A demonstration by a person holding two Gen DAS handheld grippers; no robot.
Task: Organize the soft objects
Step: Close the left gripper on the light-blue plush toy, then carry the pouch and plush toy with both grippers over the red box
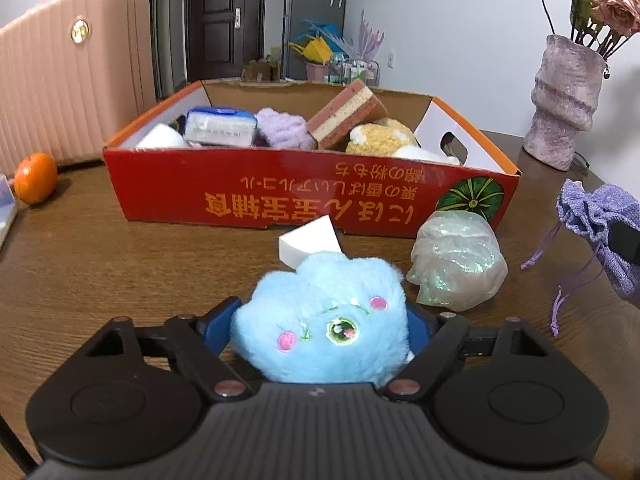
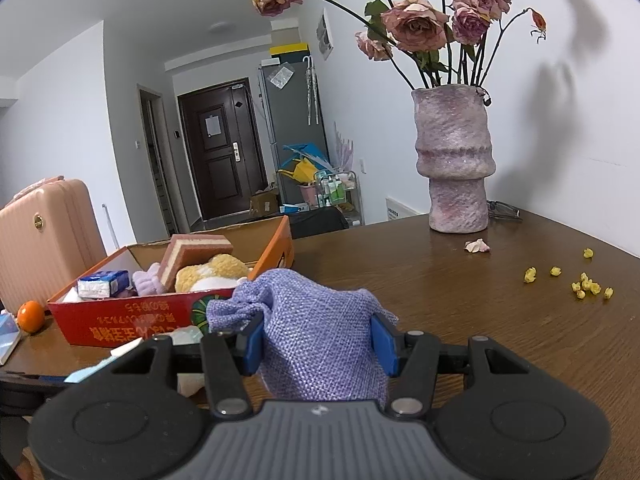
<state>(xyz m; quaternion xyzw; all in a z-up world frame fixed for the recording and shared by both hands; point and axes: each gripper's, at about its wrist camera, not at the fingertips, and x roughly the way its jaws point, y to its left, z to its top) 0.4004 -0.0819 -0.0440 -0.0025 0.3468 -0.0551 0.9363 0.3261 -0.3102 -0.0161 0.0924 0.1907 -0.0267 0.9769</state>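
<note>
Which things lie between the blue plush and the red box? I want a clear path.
Left wrist view: a white wedge sponge sits between the blue plush and the red box; a shiny crumpled bag lies right of it.

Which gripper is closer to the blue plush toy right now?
Left. The left gripper has the blue plush toy between its fingers; the right gripper, off to the side, holds the purple pouch.

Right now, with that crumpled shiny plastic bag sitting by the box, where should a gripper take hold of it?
Grip the crumpled plastic bag across its bulging middle, coming from the front and above. The red cardboard box stands close behind it, blocking that side, and the wad looks soft enough to squash between the pads.
</note>
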